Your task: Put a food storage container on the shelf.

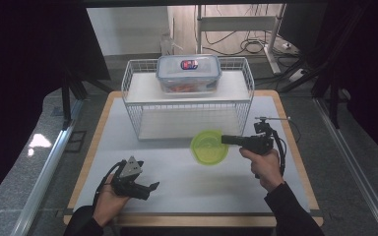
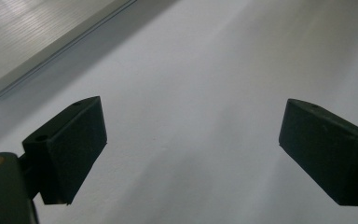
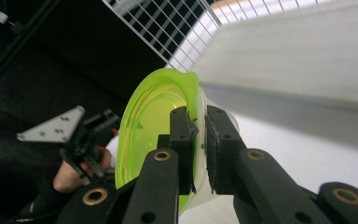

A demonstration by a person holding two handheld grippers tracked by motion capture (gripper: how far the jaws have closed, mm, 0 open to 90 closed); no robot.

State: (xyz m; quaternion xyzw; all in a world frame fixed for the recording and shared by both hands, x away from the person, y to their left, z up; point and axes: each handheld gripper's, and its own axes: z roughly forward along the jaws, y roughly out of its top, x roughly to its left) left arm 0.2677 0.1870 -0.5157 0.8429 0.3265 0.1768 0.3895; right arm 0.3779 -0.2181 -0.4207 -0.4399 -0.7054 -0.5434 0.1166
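Near the middle of the table (image 1: 177, 167), just in front of a white wire rack (image 1: 187, 101), a lime-green bowl (image 1: 209, 147) is held at its right rim by the right gripper (image 1: 225, 139). Seen from the right gripper view, the bowl (image 3: 156, 126) is tipped on edge, its open side facing left, and the right gripper (image 3: 200, 140) is clenched on its thin wall: one black jaw sits inside the bowl, the other outside, with the rim pinched between them. From above, the person's right hand (image 1: 263, 164) grips the tool's handle, with a dark sleeve behind it and a cable trailing down beside the wrist. Whether the bowl touches the table cannot be told. Well apart, at the table's near left, the left hand (image 1: 109, 195) holds the left gripper (image 1: 150, 189), which bears a grey three-cornered plate on top and points right. In the left gripper view its two jaws stand wide apart with nothing between them, released over the bare white tabletop (image 2: 191, 93). On the rack's upper shelf sits a clear lidded box (image 1: 188, 73) with a blue-edged lid, a small label on top and something orange-red inside. A wooden edge frames the white tabletop, and a dark floor with cables lies beyond the rack.
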